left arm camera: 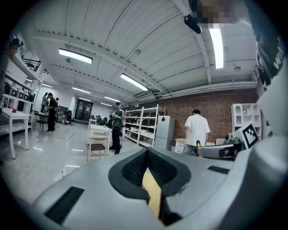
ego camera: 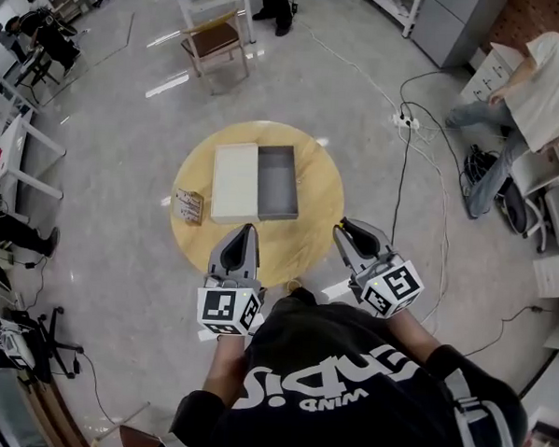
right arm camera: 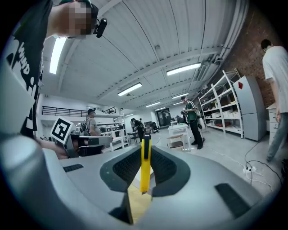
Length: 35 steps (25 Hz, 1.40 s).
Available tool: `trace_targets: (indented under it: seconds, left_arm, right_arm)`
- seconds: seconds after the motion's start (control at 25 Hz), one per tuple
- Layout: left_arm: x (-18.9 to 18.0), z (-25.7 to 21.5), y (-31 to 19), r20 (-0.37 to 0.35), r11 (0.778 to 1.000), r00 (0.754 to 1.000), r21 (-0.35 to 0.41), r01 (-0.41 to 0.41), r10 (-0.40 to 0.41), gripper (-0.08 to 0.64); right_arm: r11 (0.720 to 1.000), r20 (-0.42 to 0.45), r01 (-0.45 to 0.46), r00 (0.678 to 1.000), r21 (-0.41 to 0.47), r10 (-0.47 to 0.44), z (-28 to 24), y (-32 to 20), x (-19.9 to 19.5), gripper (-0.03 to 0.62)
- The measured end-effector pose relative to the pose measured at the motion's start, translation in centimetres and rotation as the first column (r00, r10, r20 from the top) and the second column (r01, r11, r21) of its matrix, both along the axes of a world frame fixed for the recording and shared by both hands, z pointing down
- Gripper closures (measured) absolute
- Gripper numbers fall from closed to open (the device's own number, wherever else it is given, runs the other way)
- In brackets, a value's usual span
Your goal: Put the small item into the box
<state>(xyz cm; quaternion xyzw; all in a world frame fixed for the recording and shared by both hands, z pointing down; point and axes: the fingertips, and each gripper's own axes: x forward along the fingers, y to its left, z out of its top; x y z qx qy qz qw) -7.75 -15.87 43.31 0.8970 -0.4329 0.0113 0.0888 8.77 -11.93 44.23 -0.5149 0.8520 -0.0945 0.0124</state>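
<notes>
Head view suggests we have barely started: the small item (ego camera: 189, 206) lies on the table (ego camera: 302, 242) left of the open box (ego camera: 296, 183), whose tray looks empty. Our left gripper (ego camera: 245, 233) is clenched on nothing. Our right gripper (ego camera: 344, 233) pinches a thin yellow strip (right arm camera: 145, 164). Pickup and placing remain.

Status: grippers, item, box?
Left gripper shut, empty. Right gripper shut on thin yellow strip. Packet on table, left of lid; box open. Nothing blocks the box.
</notes>
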Motion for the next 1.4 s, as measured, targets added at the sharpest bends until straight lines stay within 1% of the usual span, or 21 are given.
trace_targets:
  seconds: [0.28,0.48,0.76,1.0,1.2,1.28,1.4]
  left_arm:
    - [0.0,0.2,-3.1,-0.007,1.0,1.0,-0.008,0.002,-0.002,0.551]
    - [1.1,0.2,-4.6,-0.01,1.0,1.0,-0.013,0.011,-0.011,0.551]
    - [2.2,0.1,-6.7,-0.015,0.999,0.999,-0.02,0.03,-0.03,0.551]
    - [2.7,0.3,-7.9,-0.021,0.998,0.998,-0.026,0.056,-0.056,0.551]
    - [2.6,0.3,-8.9,-0.025,0.996,0.997,-0.037,0.077,-0.078,0.551]
    - [2.7,0.3,-9.1,-0.028,0.996,0.996,-0.042,0.081,-0.083,0.551]
    - [2.6,0.3,-9.3,-0.031,0.995,0.995,-0.047,0.093,-0.094,0.551]
  right_arm:
    - [1.0,0.0,0.013,1.0,0.0,-0.013,-0.2,-3.9,-0.3,0.535]
    - [0.999,-0.004,0.04,0.999,-0.009,-0.04,0.0,-6.3,0.3,0.535]
    - [0.993,-0.02,0.12,0.992,-0.013,-0.121,0.4,-9.6,-0.3,0.535]
    - [0.983,-0.053,0.185,0.981,-0.001,-0.185,0.6,-12.3,-0.9,0.535]
    - [0.965,-0.119,0.261,0.959,0.004,-0.259,1.4,-14.8,-2.2,0.535]
    - [0.956,-0.153,0.294,0.944,-0.005,-0.291,2.2,-15.6,-2.7,0.535]
    - [0.941,-0.227,0.337,0.915,-0.025,-0.334,3.8,-16.6,-3.4,0.535]
